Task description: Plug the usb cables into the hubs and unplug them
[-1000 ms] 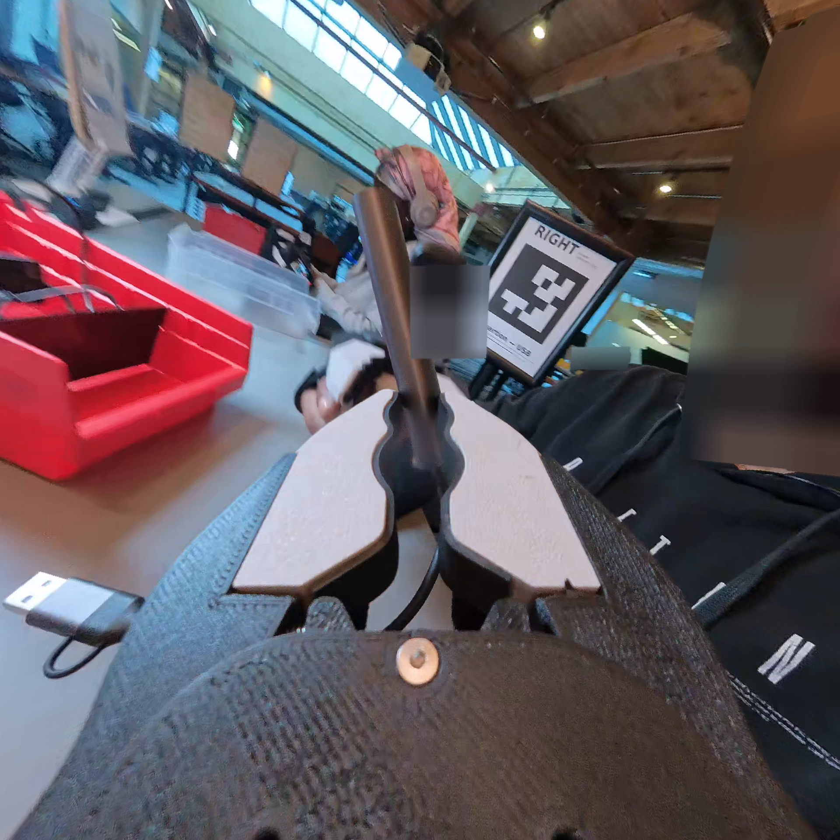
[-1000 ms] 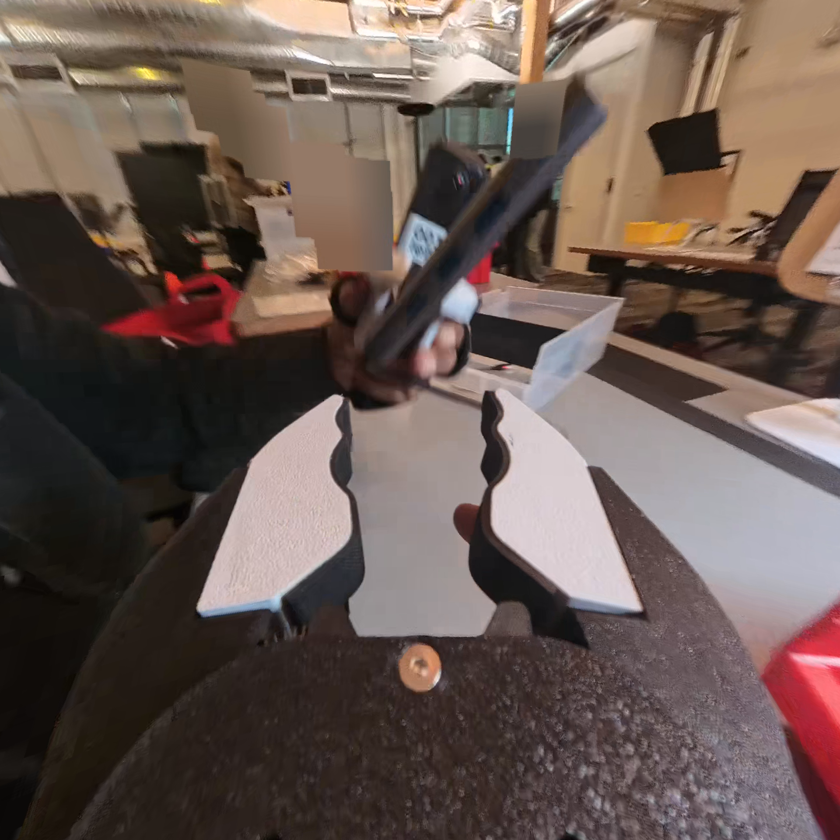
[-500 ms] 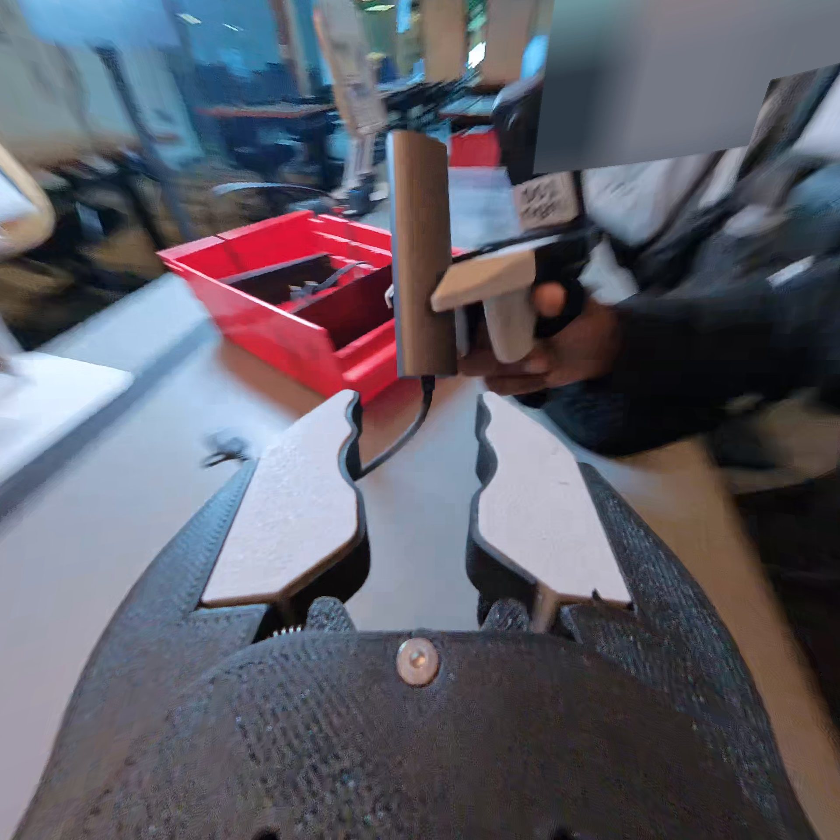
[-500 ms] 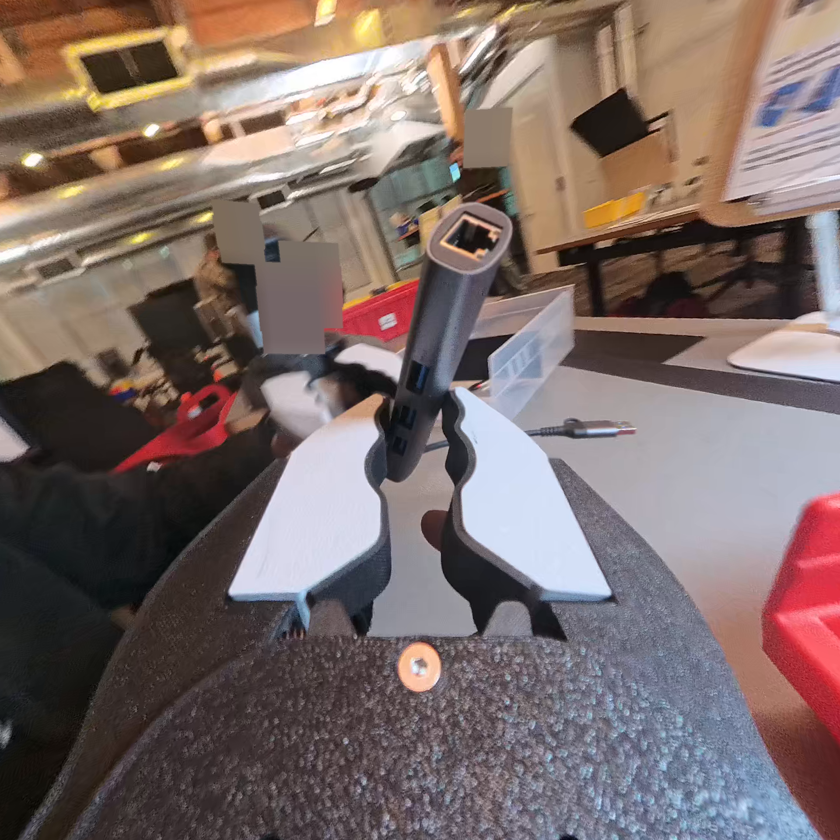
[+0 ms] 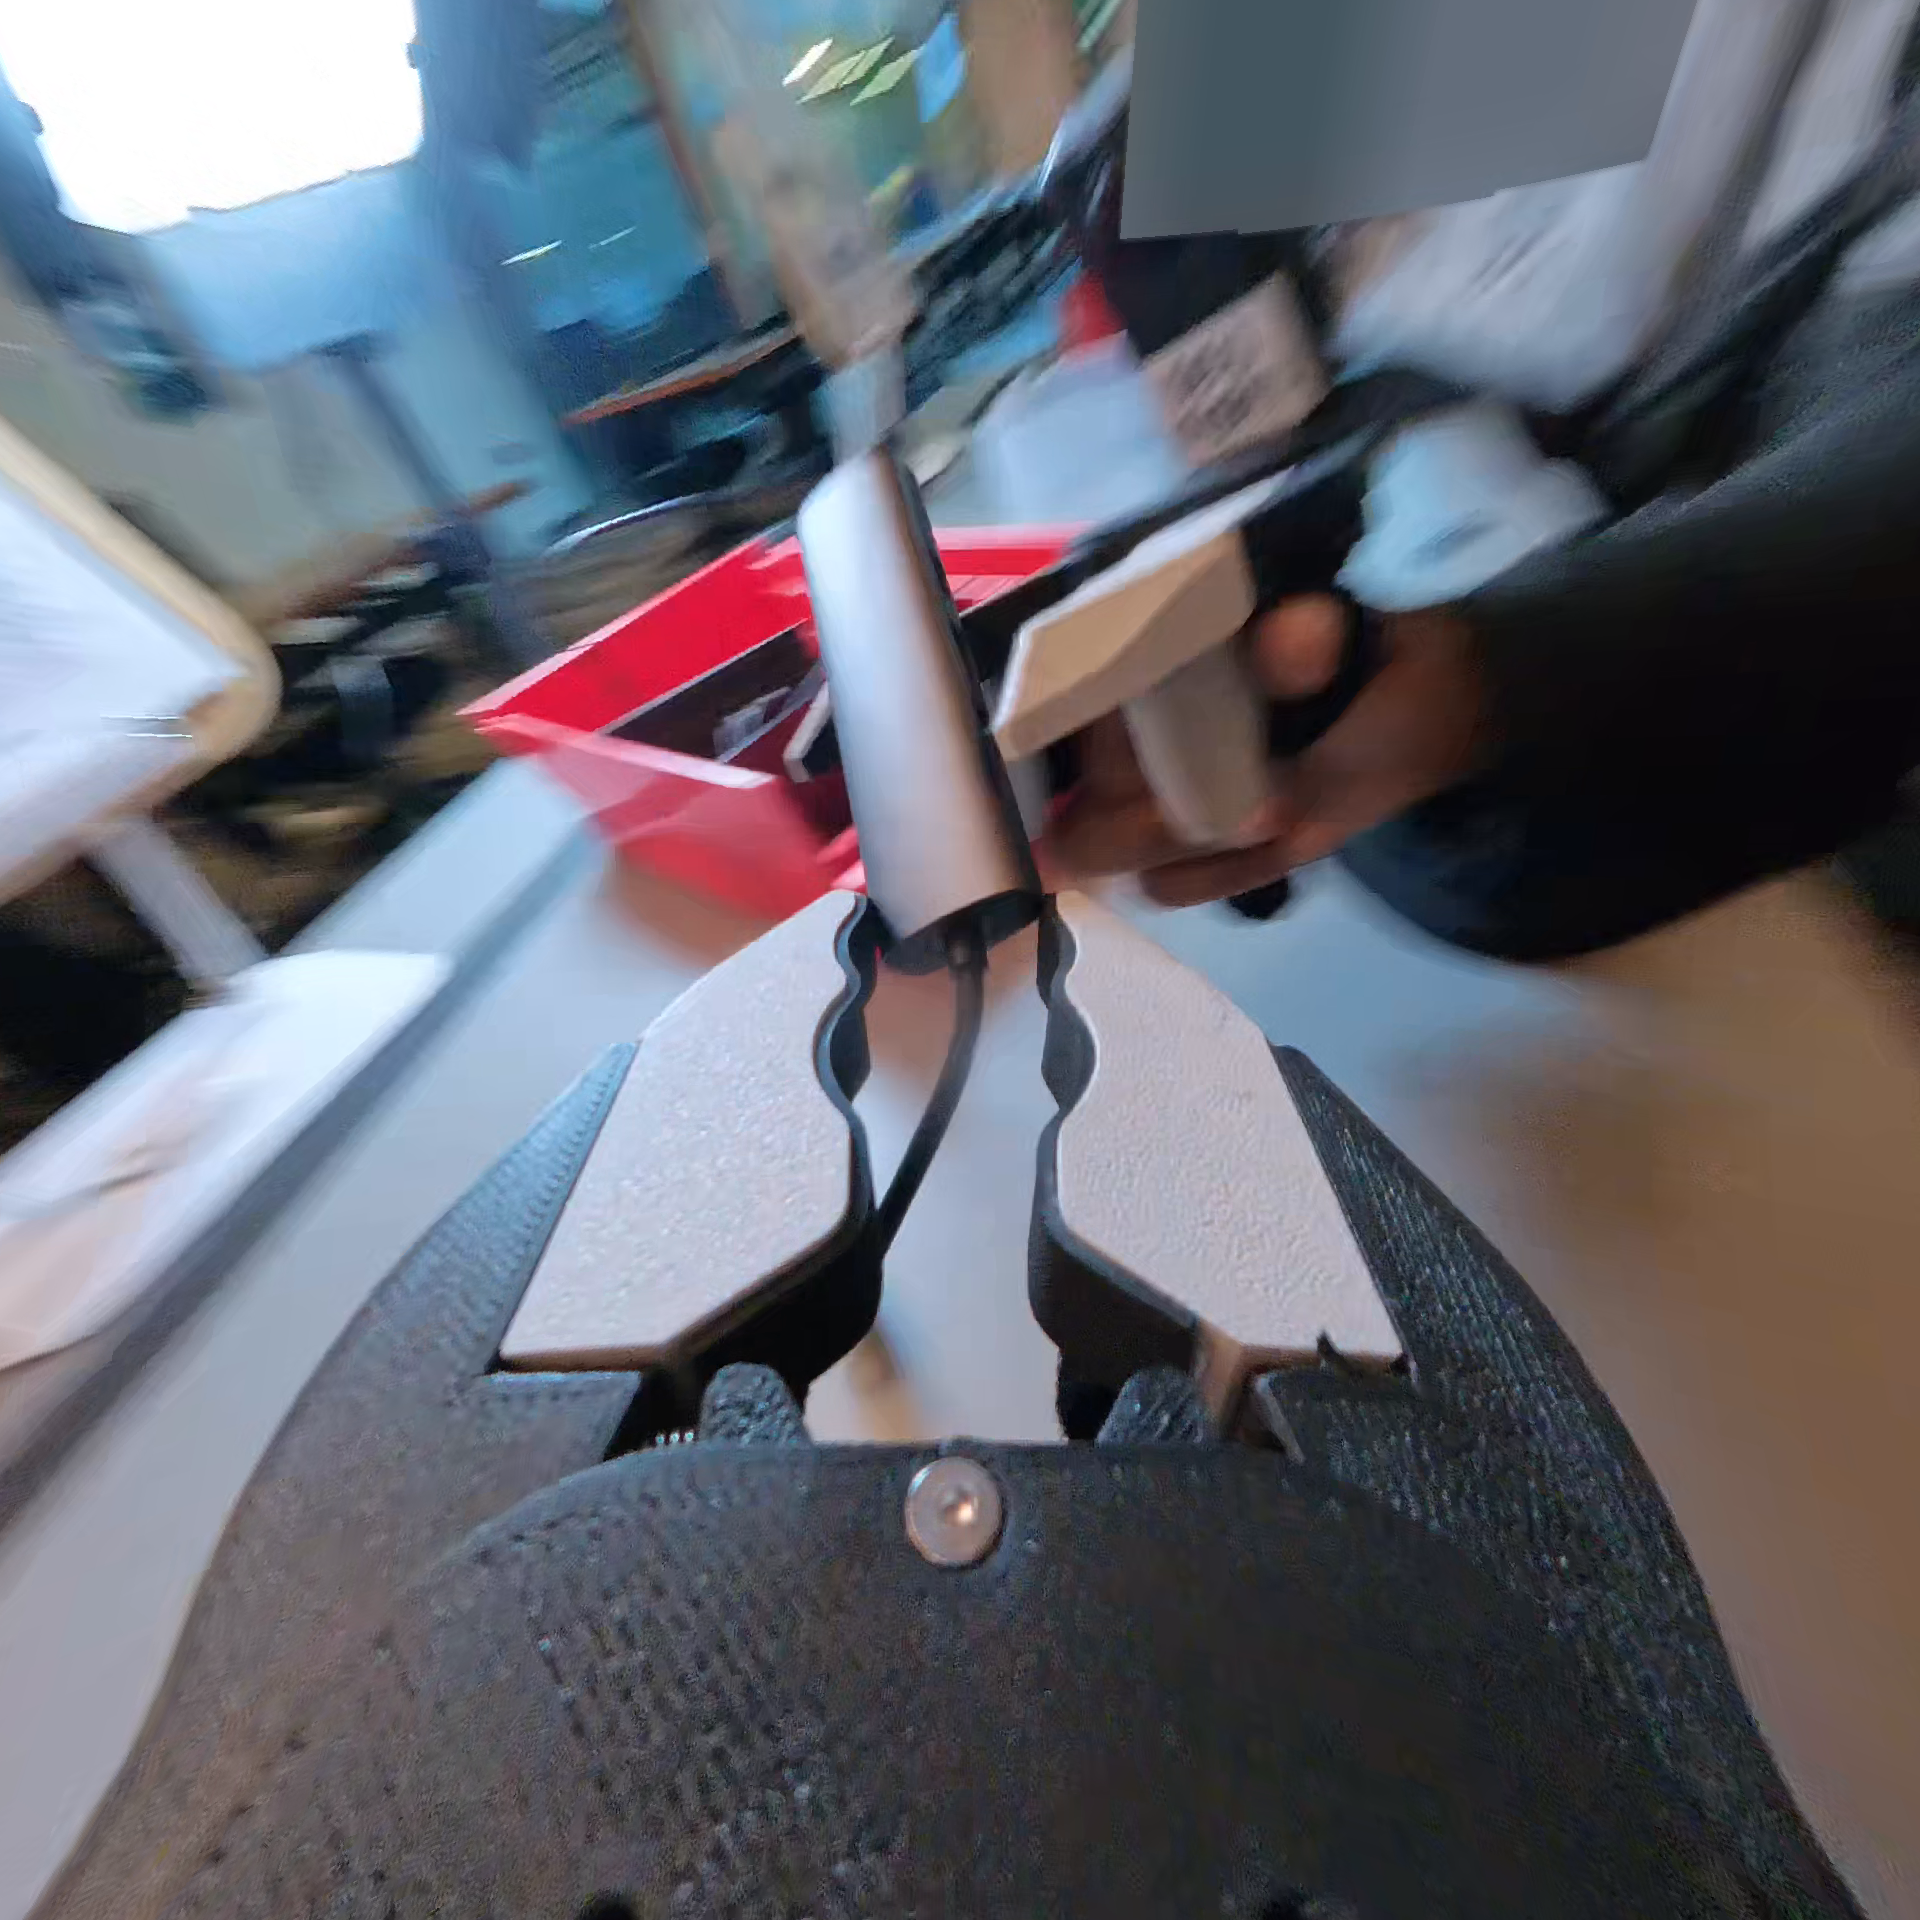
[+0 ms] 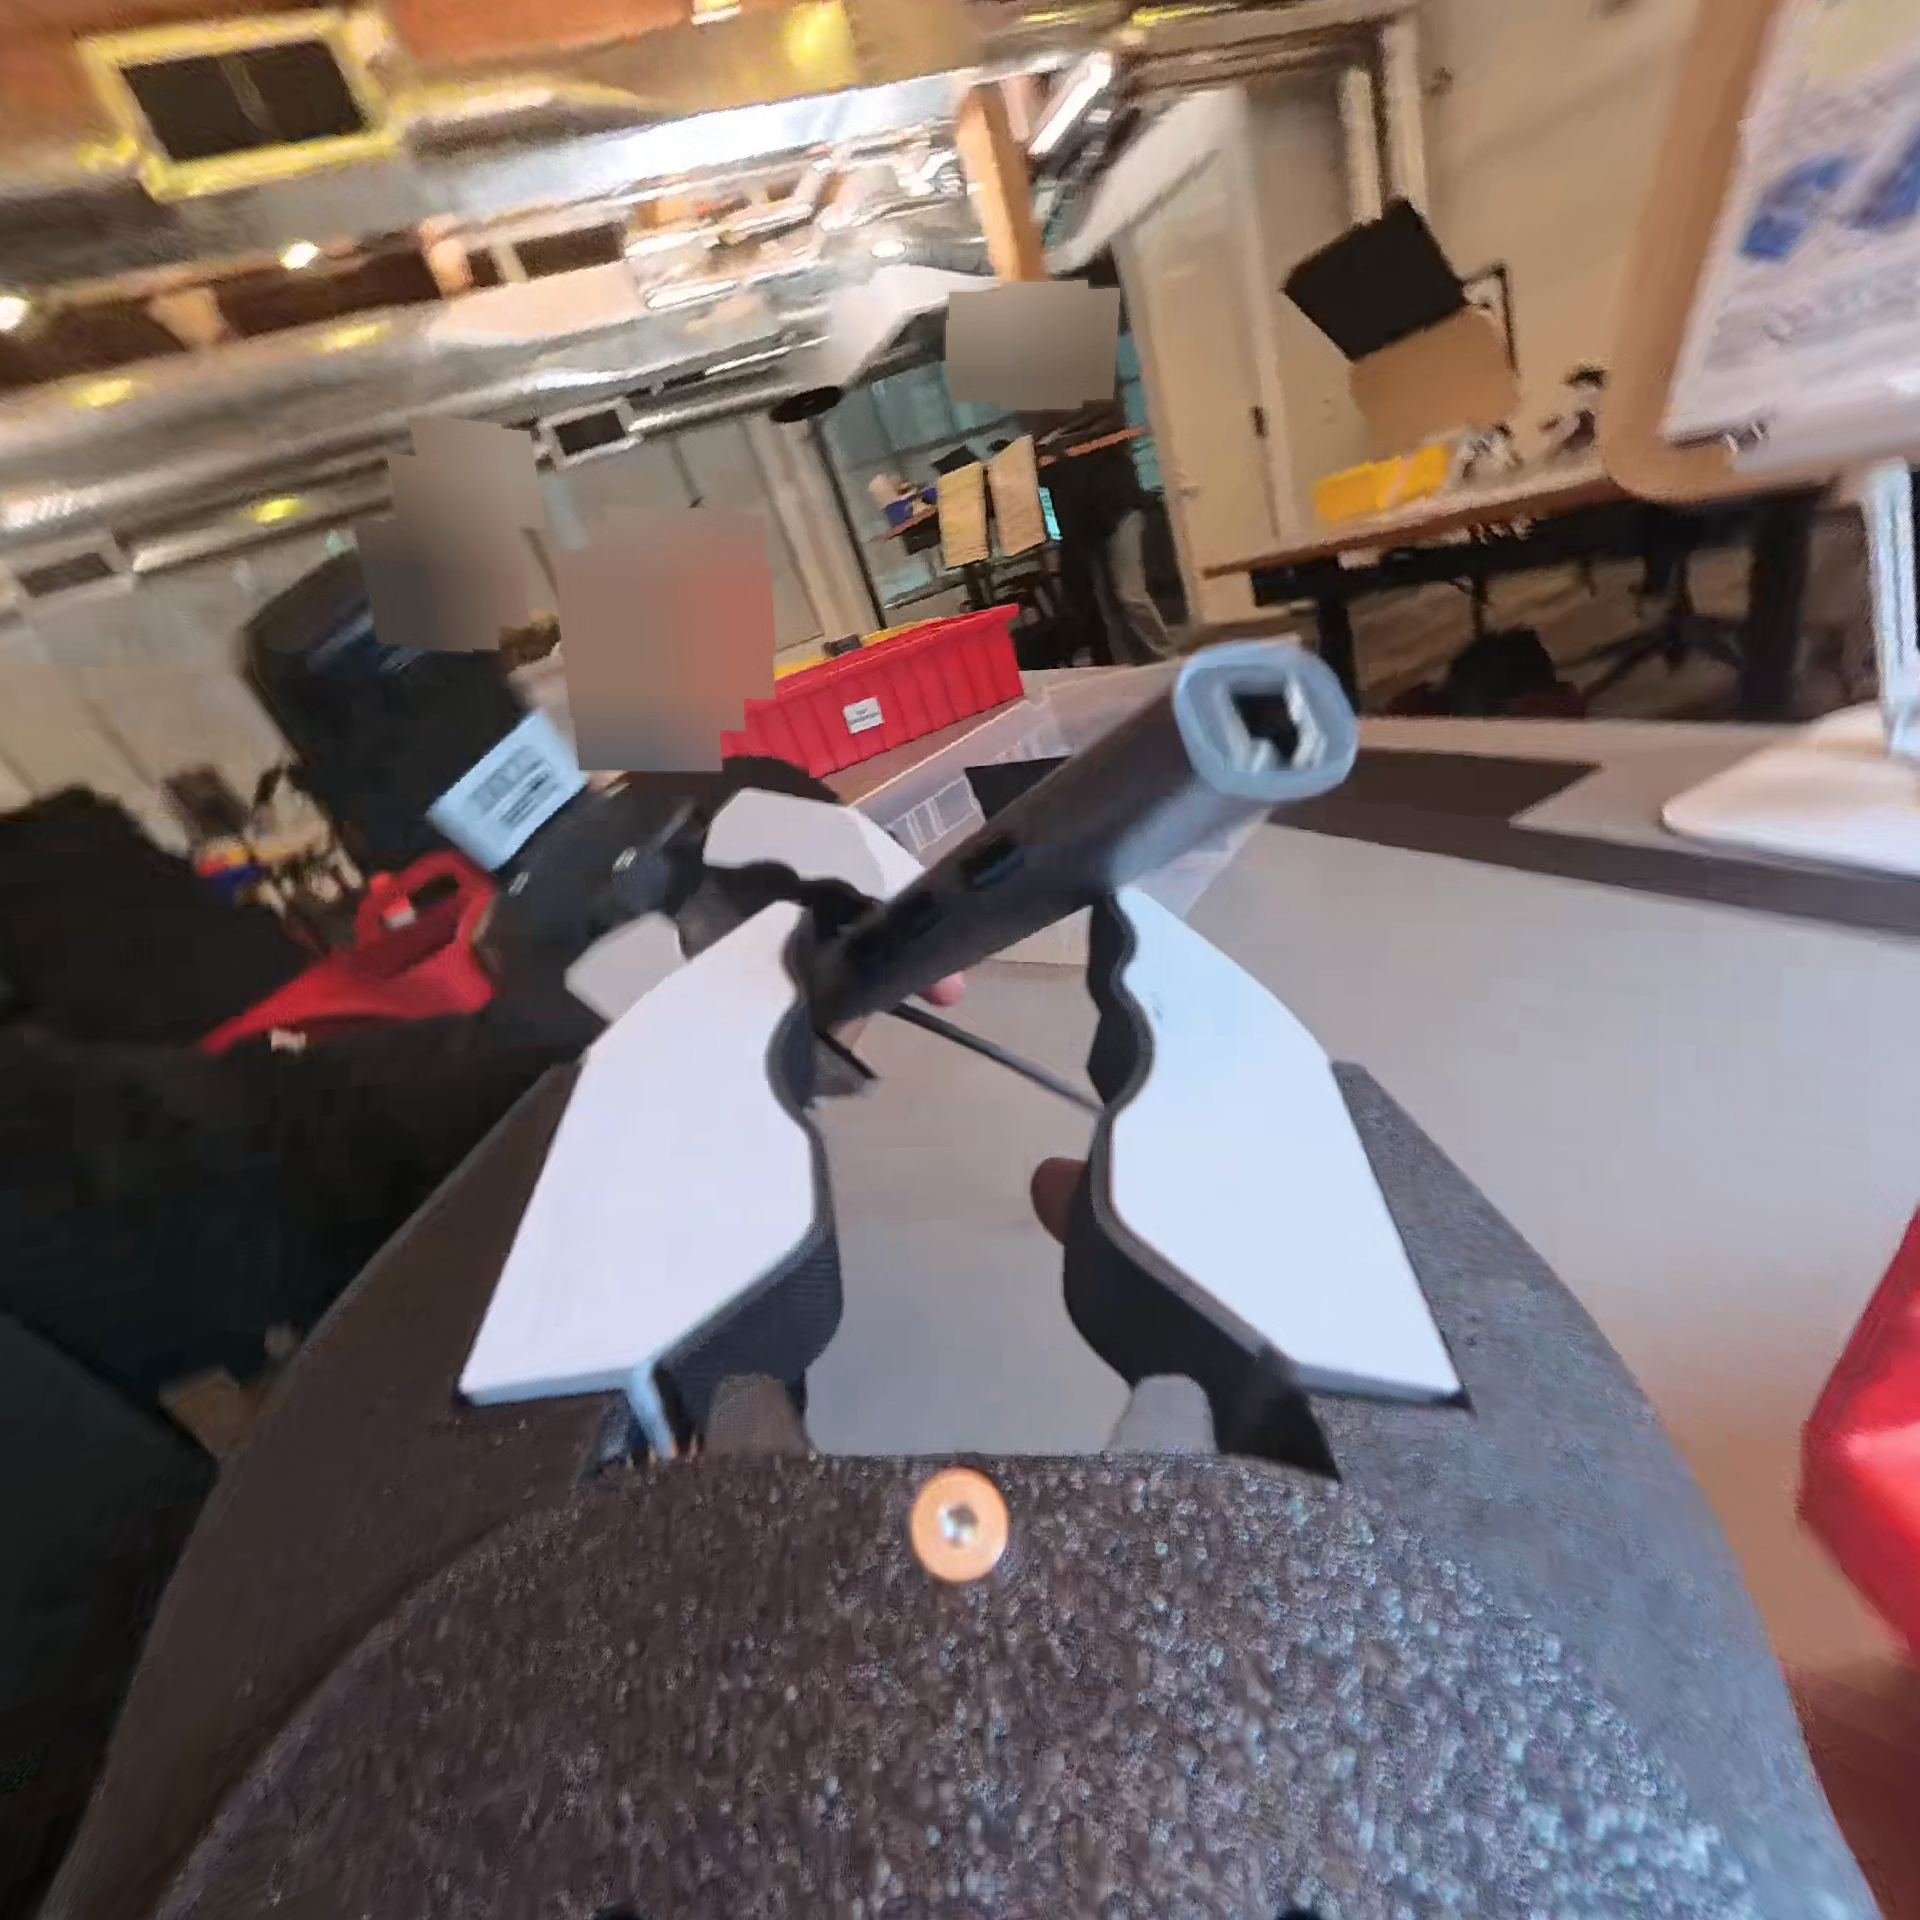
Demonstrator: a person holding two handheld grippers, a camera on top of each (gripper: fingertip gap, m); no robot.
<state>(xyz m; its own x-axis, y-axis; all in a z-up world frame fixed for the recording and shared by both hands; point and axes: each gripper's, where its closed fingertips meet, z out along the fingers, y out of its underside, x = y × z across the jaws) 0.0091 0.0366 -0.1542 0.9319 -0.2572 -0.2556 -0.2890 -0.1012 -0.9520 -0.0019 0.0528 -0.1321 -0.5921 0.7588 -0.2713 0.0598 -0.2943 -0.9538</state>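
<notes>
Grey hub [image 5: 909,717] pinched at left gripper [image 5: 951,925] tips, upright.

- Hub [image 5: 914,707]: half a second ago clamped in the right gripper [image 6: 945,966]; now its cable end sits between the fingertips of the left gripper [image 5: 956,935]. A second ago the left gripper held it too.
- Left gripper: fingers stand closer together than half a second ago, closed against the sides of the hub's lower end.
- Right gripper: fingers stand wider apart than half a second ago, no longer pinching the hub.
- Hub tilt, right wrist view: then near upright, now leaning far over to the right, socket end high.
- Cable [image 5: 935,1101]: now hangs down between the left fingers.
</notes>
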